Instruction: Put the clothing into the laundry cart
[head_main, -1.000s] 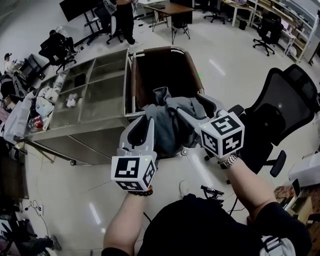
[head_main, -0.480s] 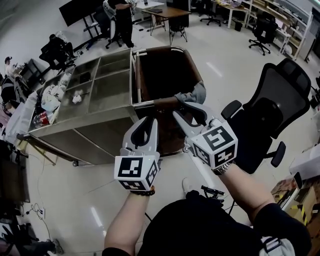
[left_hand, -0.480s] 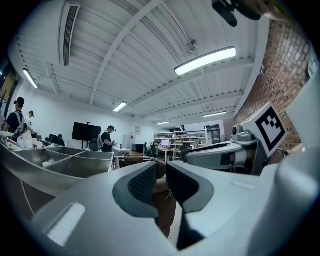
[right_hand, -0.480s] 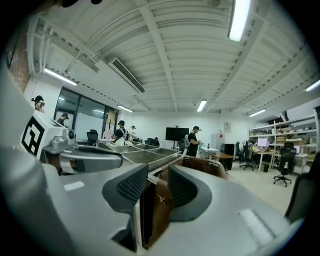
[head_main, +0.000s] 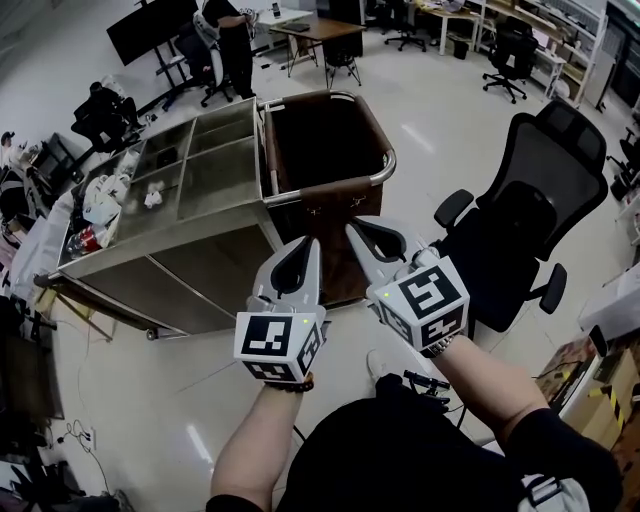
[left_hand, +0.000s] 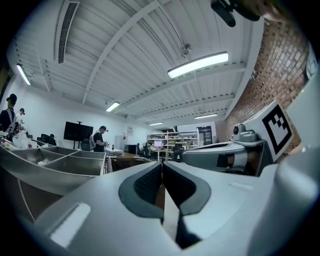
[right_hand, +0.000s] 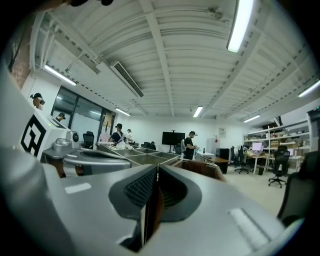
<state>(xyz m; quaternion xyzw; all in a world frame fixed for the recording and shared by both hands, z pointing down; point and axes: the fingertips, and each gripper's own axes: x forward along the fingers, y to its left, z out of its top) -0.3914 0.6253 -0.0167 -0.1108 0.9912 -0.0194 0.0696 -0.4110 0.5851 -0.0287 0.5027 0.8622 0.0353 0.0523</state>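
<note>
L gripper (head_main: 304, 245) & R gripper (head_main: 356, 229) fingers were together, empty. No clothing showed in laundry cart (head_main: 330, 186); prob. soft, light: pinch a fold.

Grey claws, black top
The left claw (head_main: 306, 243) and right claw (head_main: 353, 228) are showing smooth grey shells and black-and-white marker cubes (head_main: 280, 345); the person is wearing a black top (head_main: 400, 450) and a metal watch (head_main: 445, 345).
</note>
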